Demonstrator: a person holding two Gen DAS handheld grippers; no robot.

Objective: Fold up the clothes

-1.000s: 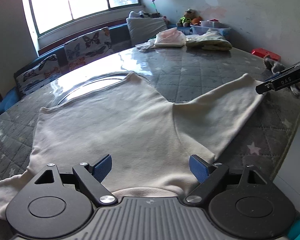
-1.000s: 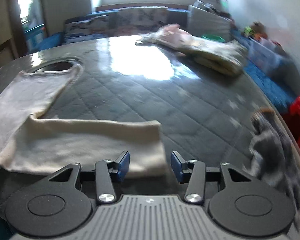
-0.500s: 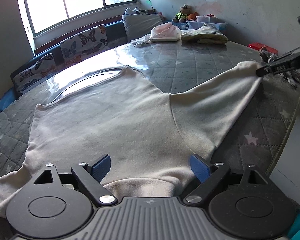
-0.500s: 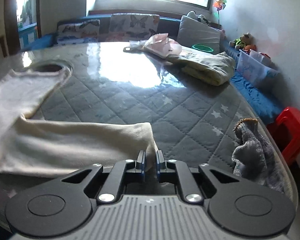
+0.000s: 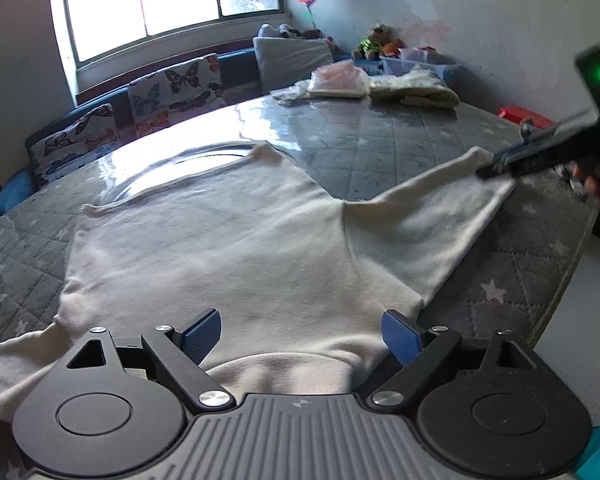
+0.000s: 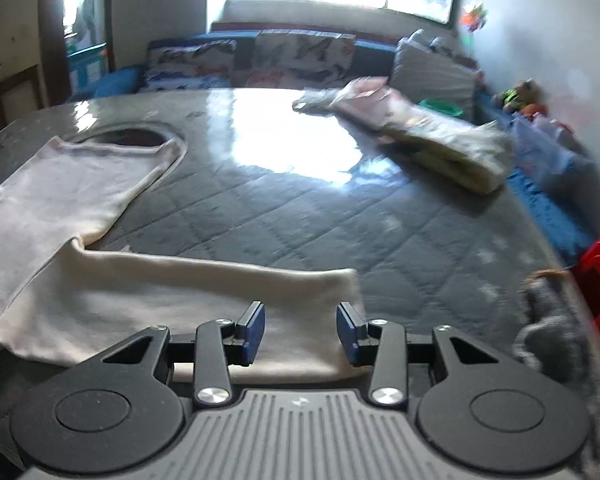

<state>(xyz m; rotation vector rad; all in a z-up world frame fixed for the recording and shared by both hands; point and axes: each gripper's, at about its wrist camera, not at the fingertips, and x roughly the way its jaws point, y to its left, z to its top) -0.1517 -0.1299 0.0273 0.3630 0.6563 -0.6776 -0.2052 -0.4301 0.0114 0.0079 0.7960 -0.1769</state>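
- Two grippers are working one cream shirt [image 5: 236, 248], which is lying flat on the quilted table [image 5: 400, 140].
- The left gripper [image 5: 300, 332] is hovering at the collar at 6 o'clock, jaws wide apart.
- The right gripper [image 6: 300, 332], clamped on the sleeve [image 6: 188, 296] half a second ago, is now standing open over its cuff.
- The shirt is looking soft, light and limp; cuffs or hem are the likely places to pinch.
- Folded clothes [image 6: 440, 140] are sitting at 1 o'clock.

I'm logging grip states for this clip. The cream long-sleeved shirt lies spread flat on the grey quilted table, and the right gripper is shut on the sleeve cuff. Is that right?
Not quite. In the right wrist view the right gripper is open, its blue pads apart over the sleeve cuff, not shut on it. The cream long-sleeved shirt does lie spread flat on the grey quilted table.
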